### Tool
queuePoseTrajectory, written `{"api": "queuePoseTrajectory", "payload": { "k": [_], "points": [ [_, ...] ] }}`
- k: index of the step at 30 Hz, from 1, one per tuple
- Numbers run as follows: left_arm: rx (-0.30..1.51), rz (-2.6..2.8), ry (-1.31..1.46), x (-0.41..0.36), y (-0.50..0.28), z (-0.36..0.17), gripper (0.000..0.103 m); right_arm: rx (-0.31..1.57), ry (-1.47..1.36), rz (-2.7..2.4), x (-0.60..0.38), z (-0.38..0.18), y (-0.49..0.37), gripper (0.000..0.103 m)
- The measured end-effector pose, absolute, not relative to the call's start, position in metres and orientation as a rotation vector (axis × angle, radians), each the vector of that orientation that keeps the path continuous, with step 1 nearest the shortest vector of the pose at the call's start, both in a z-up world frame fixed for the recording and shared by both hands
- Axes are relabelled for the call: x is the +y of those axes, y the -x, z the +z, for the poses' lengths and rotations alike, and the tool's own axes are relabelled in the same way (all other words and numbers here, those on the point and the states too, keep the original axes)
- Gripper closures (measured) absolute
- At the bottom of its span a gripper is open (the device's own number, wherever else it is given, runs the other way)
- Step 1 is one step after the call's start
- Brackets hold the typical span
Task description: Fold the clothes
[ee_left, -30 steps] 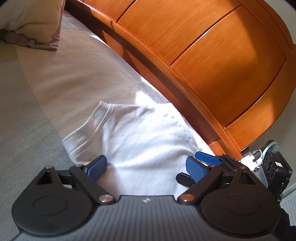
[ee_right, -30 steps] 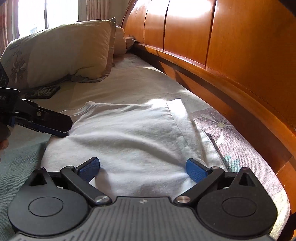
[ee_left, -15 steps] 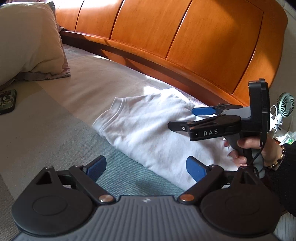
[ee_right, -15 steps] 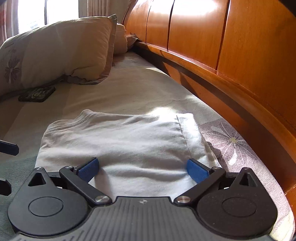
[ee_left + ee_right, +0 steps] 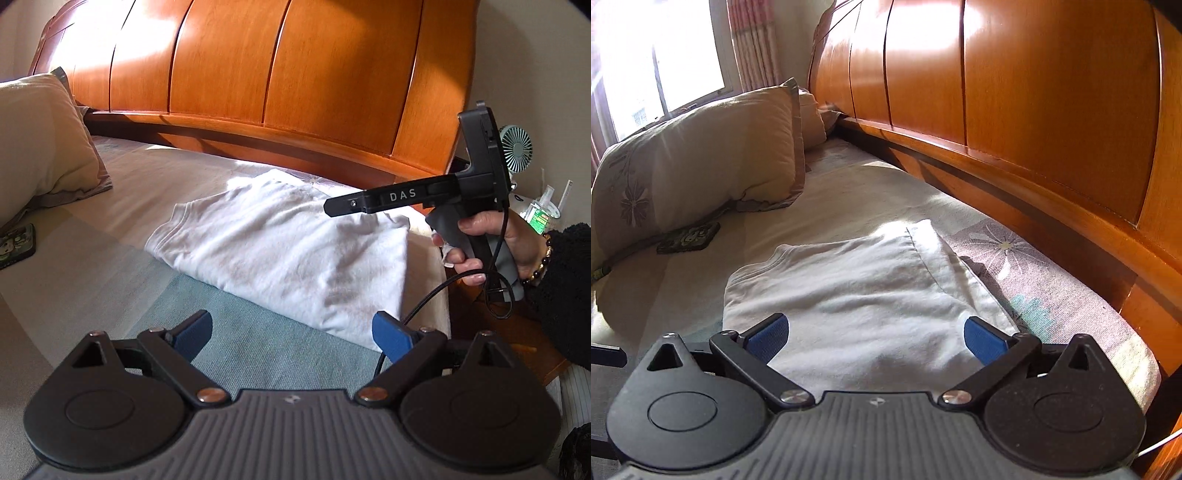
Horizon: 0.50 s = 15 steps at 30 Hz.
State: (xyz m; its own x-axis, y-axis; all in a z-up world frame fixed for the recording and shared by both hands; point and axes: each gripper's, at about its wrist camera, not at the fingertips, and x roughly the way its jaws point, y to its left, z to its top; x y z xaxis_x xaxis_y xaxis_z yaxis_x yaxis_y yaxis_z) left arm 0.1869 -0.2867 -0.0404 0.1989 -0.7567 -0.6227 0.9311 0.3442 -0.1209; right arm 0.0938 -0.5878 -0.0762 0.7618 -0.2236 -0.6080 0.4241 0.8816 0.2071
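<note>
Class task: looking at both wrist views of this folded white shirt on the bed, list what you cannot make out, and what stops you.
- Folded white shirt: near edge, right wrist view, hidden by the right gripper.
- Dark flat object: left wrist view, cut by the frame edge; identity unclear.
- Bottle: label too small.

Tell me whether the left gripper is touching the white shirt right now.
Apart. In the left wrist view the left gripper hangs open over teal bedding, with a strip of bedding visible between its blue fingertips and the white shirt.
</note>
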Motion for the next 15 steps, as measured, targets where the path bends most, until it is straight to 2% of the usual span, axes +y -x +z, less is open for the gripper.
{"api": "queuePoseTrajectory", "payload": {
  "k": [4, 6, 15],
  "points": [
    [0.653, -1.135, -0.338, -0.252, -0.179, -0.032, 0.007, 0.674, -0.444, -0.436, -0.618, -0.092, -0.069, 0.0],
    [0.656, -1.077, -0.328, -0.233, -0.18, -0.028, 0.007, 0.646, -0.464, -0.446, -0.623, -0.086, -0.057, 0.0],
    [0.688, -0.941, -0.268, -0.191, -0.176, -0.031, 0.005, 0.63, -0.52, -0.305, -0.619, -0.087, -0.083, 0.0]
  ]
}}
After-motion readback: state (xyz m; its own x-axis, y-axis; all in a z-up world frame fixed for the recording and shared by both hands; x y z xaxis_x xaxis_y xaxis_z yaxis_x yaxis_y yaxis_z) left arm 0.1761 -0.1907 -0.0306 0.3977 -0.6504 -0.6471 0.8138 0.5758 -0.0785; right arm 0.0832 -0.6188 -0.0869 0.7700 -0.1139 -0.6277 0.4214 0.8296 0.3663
